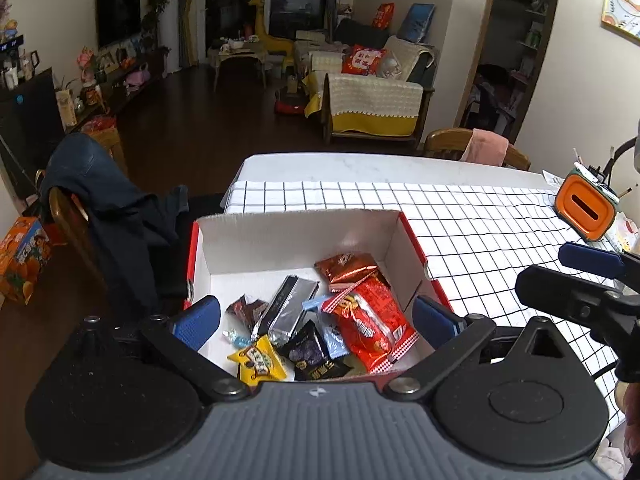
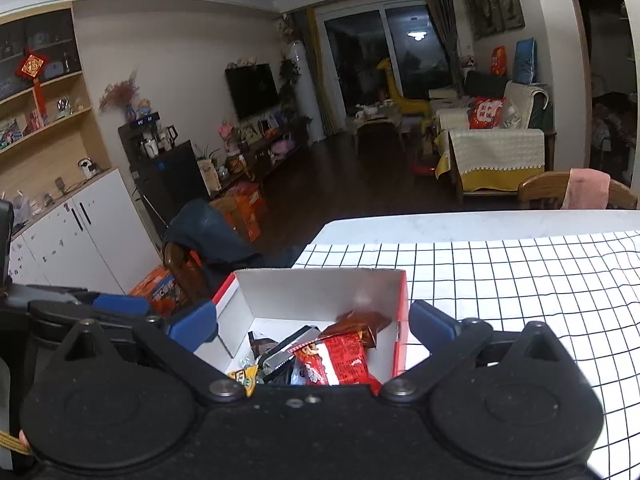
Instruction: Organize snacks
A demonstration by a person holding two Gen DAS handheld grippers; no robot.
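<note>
An open white cardboard box with red outer sides (image 1: 256, 240) sits at the left end of the tabletop, on a white cloth with a black grid (image 1: 500, 216). Inside lie the snacks in a loose heap: a large red crinkled packet (image 1: 372, 320), a copper-brown foil packet (image 1: 348, 266) touching its far end, a long silver foil bar (image 1: 286, 306), a small dark brown wrapper (image 1: 246, 310), a yellow star-shaped packet (image 1: 260, 362) and a black pouch with gold print (image 1: 310, 354). A tiny blue-wrapped sweet (image 1: 236, 338) lies by the yellow one; the small light blue pieces under the red packet are hard to make out.

The left claw (image 1: 316, 318) hangs over the box with its blue-padded fingers spread wide and nothing between them. The right claw (image 2: 312, 330) hovers just beside it, also spread and empty; its body hides the near end of the heap.

An orange lidded holder with a slot (image 1: 586, 210) stands near the cloth's far right edge, well apart from the box. A wooden chair draped with dark clothing (image 1: 108, 220) stands just left of the tabletop.
</note>
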